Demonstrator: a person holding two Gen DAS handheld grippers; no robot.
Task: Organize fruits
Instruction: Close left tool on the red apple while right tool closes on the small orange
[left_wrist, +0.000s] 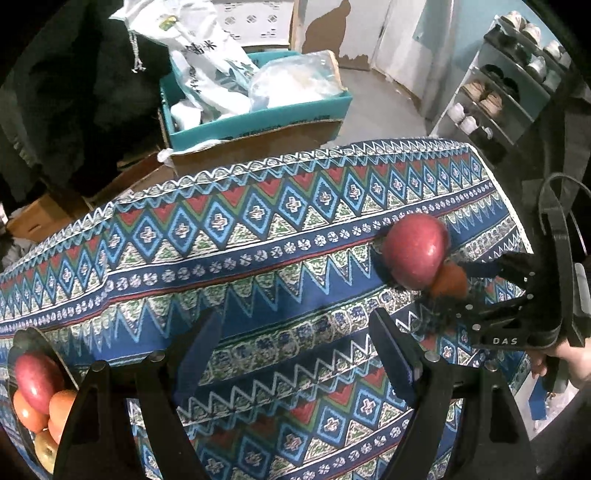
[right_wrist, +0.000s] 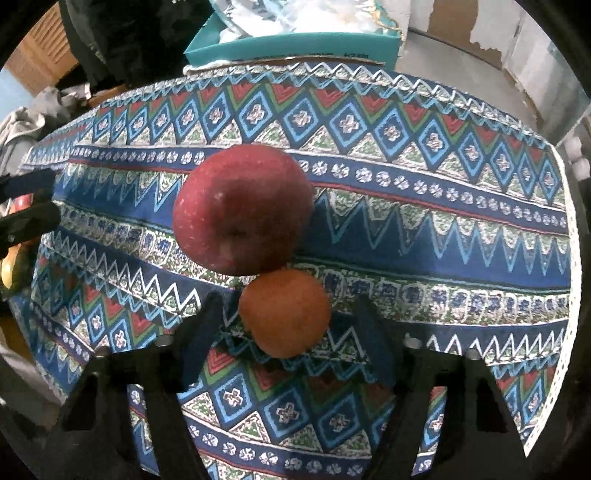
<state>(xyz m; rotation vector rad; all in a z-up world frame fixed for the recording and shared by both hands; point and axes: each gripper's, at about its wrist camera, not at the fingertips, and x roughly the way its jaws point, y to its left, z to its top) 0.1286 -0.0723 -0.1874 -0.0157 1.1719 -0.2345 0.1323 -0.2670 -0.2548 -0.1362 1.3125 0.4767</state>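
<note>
A large dark red apple (right_wrist: 242, 208) lies on the patterned tablecloth (right_wrist: 424, 229), touching a smaller orange fruit (right_wrist: 284, 312) just in front of it. My right gripper (right_wrist: 286, 328) is open, its fingers on either side of the orange fruit without touching it. In the left wrist view the same red apple (left_wrist: 415, 251) and orange fruit (left_wrist: 448, 280) sit at the right with the right gripper (left_wrist: 448, 291) around them. My left gripper (left_wrist: 295, 350) is open and empty over the cloth. A plate (left_wrist: 40, 339) at the lower left holds a red apple (left_wrist: 35, 380) and several orange and yellow fruits.
A teal cardboard box (left_wrist: 258, 118) filled with plastic bags stands behind the table. A shoe rack (left_wrist: 509, 85) stands at the far right. Dark clothing (left_wrist: 74, 74) hangs at the back left. The table's edge (left_wrist: 517, 221) falls off at the right.
</note>
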